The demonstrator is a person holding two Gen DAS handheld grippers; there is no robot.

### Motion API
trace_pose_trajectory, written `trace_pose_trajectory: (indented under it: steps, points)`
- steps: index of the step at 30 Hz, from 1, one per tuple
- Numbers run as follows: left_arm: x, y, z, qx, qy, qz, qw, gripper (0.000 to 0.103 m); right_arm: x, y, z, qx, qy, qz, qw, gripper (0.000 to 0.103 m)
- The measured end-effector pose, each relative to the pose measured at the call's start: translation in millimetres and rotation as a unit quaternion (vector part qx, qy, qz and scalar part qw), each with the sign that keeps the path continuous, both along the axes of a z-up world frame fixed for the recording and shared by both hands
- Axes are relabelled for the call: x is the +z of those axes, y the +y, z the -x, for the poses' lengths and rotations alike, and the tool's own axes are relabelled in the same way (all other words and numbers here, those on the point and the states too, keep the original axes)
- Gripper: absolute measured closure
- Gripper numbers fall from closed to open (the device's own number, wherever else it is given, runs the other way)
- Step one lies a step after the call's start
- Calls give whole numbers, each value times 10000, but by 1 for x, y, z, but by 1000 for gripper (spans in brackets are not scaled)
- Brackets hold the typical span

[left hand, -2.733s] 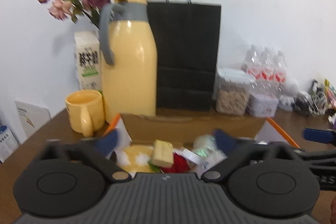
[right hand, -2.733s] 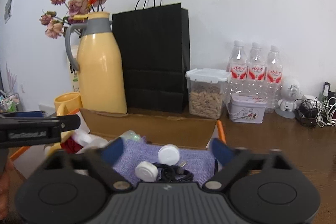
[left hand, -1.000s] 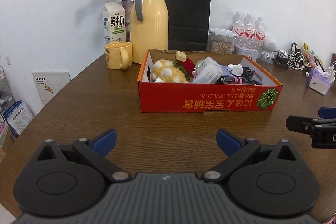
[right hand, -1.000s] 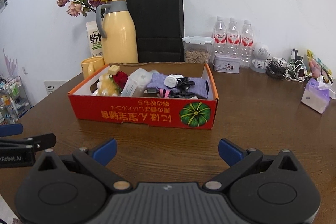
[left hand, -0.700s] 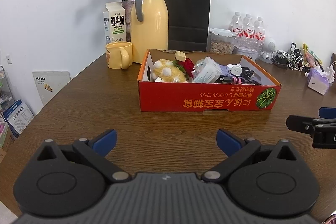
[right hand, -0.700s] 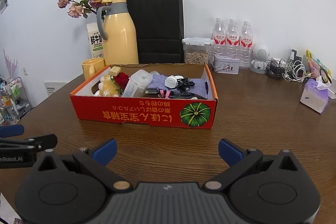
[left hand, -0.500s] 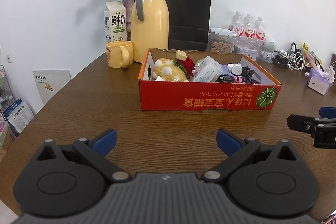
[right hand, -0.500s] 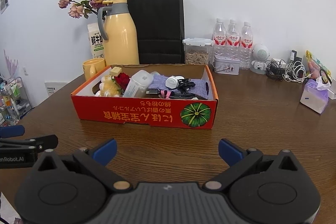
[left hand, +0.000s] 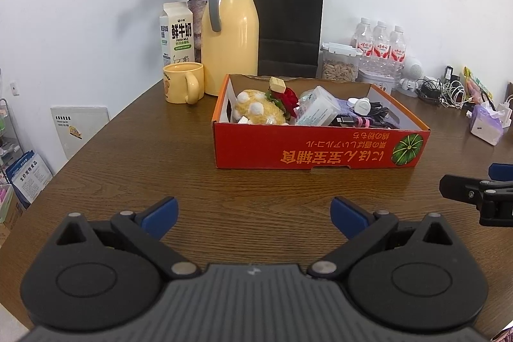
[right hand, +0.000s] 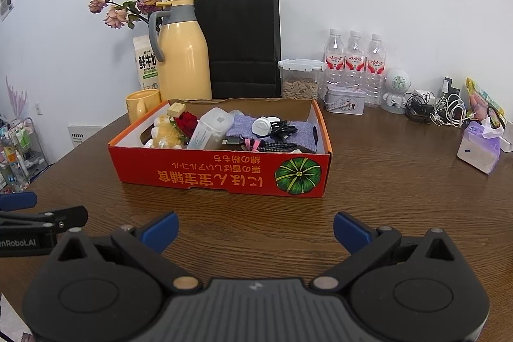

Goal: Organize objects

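Resting on the wooden table, the red box is seen packed with a plush toy and cables; left gripper and right gripper are held spread and empty, suggesting sorting is finished or another pick awaits.

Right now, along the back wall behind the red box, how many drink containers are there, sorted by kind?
Water bottles: 3
Milk carton: 1
Yellow thermos jug: 1
Yellow mug: 1
Total: 6
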State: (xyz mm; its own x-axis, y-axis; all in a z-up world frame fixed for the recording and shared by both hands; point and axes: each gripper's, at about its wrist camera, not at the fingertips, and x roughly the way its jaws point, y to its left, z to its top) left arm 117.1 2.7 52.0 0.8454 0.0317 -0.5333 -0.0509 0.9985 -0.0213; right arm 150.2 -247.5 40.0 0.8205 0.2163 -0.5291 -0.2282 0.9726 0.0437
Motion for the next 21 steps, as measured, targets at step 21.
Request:
trace_pose_trajectory:
  steps: [21]
  points:
    - [3, 1, 0, -1, -22, -7, 10000, 0, 0, -1, 0, 4, -3, 2, 10000, 0]
